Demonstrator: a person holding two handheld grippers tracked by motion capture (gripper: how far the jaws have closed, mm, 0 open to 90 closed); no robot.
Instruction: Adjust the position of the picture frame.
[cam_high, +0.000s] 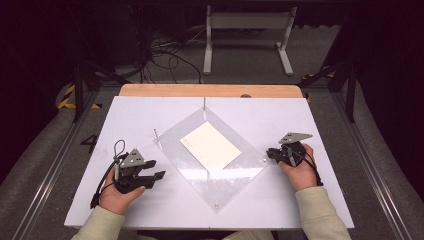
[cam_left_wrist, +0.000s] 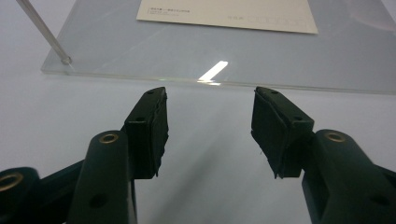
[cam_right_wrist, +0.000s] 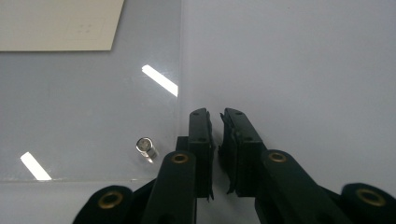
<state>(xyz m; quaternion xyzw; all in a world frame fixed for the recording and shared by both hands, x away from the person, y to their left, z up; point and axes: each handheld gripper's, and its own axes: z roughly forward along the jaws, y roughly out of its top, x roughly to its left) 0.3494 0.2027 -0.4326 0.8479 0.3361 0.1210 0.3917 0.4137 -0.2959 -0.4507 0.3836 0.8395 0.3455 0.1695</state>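
Note:
A clear acrylic plate (cam_high: 220, 180) lies diamond-wise in the middle of the white table (cam_high: 130, 120), and a cream card (cam_high: 210, 145) rests on it. My left gripper (cam_high: 157, 169) sits on the table just left of the plate, open, with nothing between its jaws. The left gripper view has my left gripper (cam_left_wrist: 210, 116) facing the plate's edge (cam_left_wrist: 187, 74) and the card (cam_left_wrist: 229, 11). At the plate's right corner my right gripper (cam_high: 269, 152) has its jaws almost together around nothing. In the right gripper view, my right gripper (cam_right_wrist: 217, 116) lies beside the plate's edge (cam_right_wrist: 180, 70).
Thin upright pins stand at the plate's far corner (cam_high: 204, 105) and left corner (cam_high: 156, 134). A short metal stud (cam_right_wrist: 145, 147) sits in the right corner near my right jaws. A wooden strip (cam_high: 210, 90) borders the table's far edge.

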